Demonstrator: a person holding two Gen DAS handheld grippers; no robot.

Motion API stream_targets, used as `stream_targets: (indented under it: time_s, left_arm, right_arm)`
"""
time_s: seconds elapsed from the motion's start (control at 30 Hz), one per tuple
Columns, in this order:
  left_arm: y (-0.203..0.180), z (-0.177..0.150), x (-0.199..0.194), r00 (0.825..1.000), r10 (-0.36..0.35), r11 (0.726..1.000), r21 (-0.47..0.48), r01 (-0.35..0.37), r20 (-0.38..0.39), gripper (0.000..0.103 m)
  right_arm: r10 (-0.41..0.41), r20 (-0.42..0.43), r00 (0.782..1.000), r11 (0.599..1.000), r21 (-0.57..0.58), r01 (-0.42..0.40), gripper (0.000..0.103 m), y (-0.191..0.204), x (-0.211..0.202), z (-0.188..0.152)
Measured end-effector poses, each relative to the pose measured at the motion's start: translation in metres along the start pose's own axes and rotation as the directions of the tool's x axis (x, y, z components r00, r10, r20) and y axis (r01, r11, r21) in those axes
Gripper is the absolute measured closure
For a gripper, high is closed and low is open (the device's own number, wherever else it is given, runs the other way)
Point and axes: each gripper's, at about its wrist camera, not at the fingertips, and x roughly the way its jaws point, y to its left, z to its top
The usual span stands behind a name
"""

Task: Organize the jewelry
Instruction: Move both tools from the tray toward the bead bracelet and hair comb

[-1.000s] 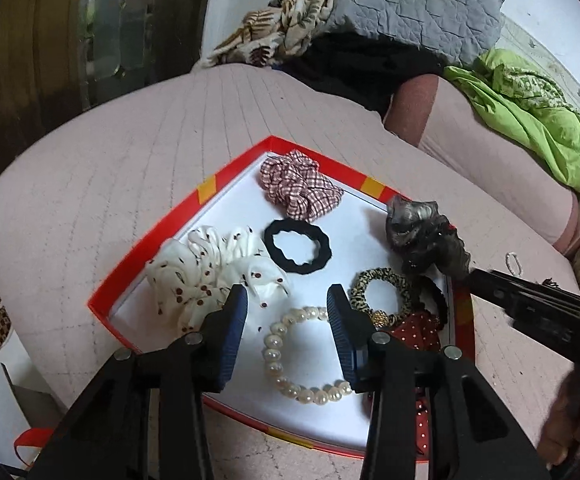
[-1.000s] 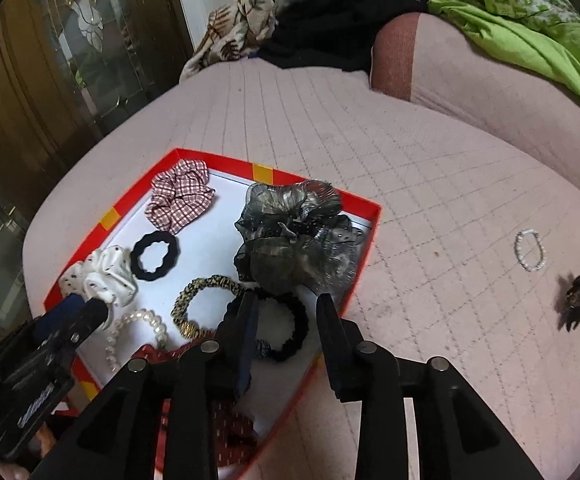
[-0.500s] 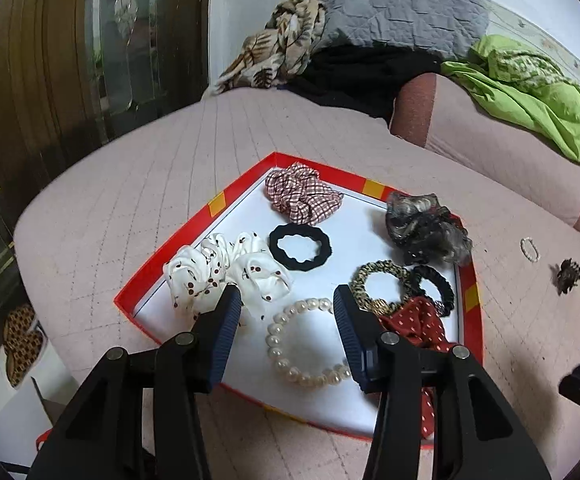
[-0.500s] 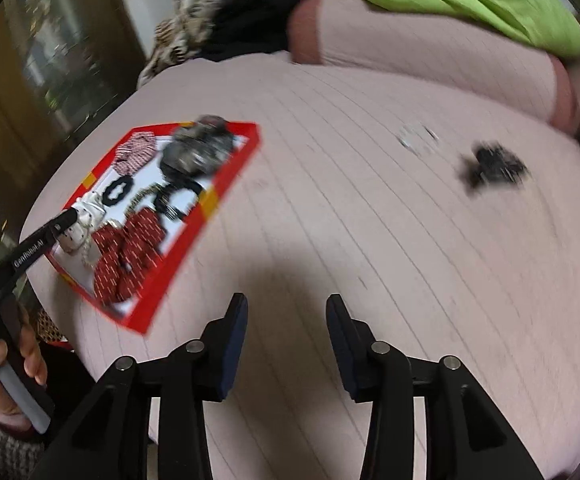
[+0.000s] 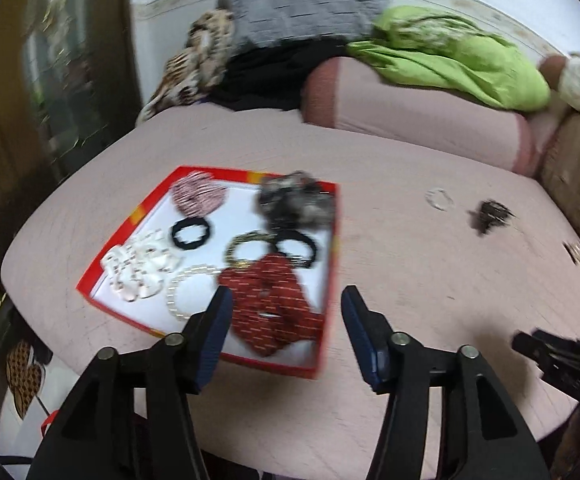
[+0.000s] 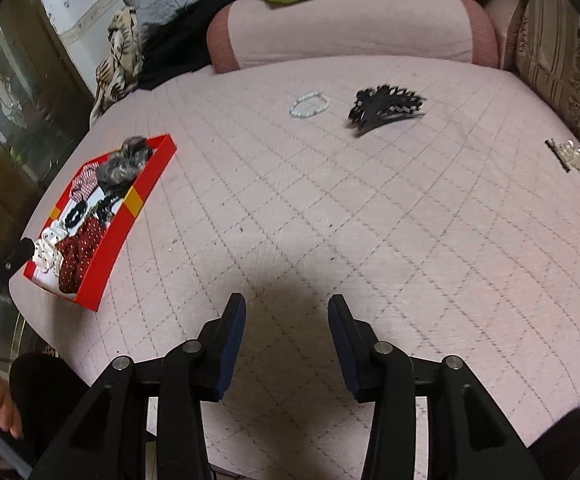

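Left wrist view: the left gripper [image 5: 286, 320] hangs above the near edge of the red box [image 5: 331, 264], tilted down at the bed [image 5: 429, 280]; its jaws have just been opening and stand about half apart with nothing between them; the picture is blurred. Inside the box lie soft scrunchies, among them a red dotted one [image 5: 274, 304] and a white one [image 5: 138, 268], and a pearl bracelet [image 5: 186, 284]. Still out on the quilt, well right of the box, are a bead bracelet [image 5: 438, 199], a black claw clip [image 5: 489, 216] and a small clip [image 5: 575, 250] near the far edge; the tip of the right gripper shows at the lower right.

Right wrist view: the right gripper [image 6: 288, 338] points down over bare quilt, well short of the loose pieces; its jaws have also just been opening, roughly half apart and empty. The bead bracelet [image 6: 309, 105] and claw clip [image 6: 385, 108] lie near each other ahead; the small clip [image 6: 563, 152] is off to the right; the box [image 6: 130, 220] sits far left. I judge the bracelet light and limp, apt to slip or drape, so best pinched across its bead strand; the claw clip looks rigid, light, sprung plastic with brittle teeth, best gripped across its body; the small clip looks thin and flat on soft quilt, likely awkward to get under.
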Motion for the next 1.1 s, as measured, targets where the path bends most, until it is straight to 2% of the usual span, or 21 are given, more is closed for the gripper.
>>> stream_targets:
  time_s: [0.2,0.33,0.63,1.1]
  left_arm:
    - [-0.042,-0.006,-0.011,1.000,-0.025,0.995,0.095,0.027,-0.017,0.045]
    - [-0.054,-0.008,-0.011,0.999,-0.006,0.993,0.116,0.011,-0.043,0.045]
    - [-0.067,-0.011,-0.002,0.991,-0.021,0.994,0.104,0.035,-0.130,0.045]
    - [-0.074,-0.016,0.009,0.987,-0.007,0.990,0.138,0.029,-0.159,0.045]
  right_arm:
    - [-0.009,0.041,0.999,1.000,-0.018,0.010,0.049,-0.002,-0.012,-0.003]
    - [-0.008,0.059,0.998,1.000,-0.008,0.008,0.047,-0.010,-0.018,-0.004]
    - [-0.003,0.070,0.998,0.999,0.044,0.000,0.045,-0.030,-0.019,-0.006]
    - [-0.011,0.048,0.999,0.998,0.065,0.008,0.045,-0.039,-0.010,-0.004]
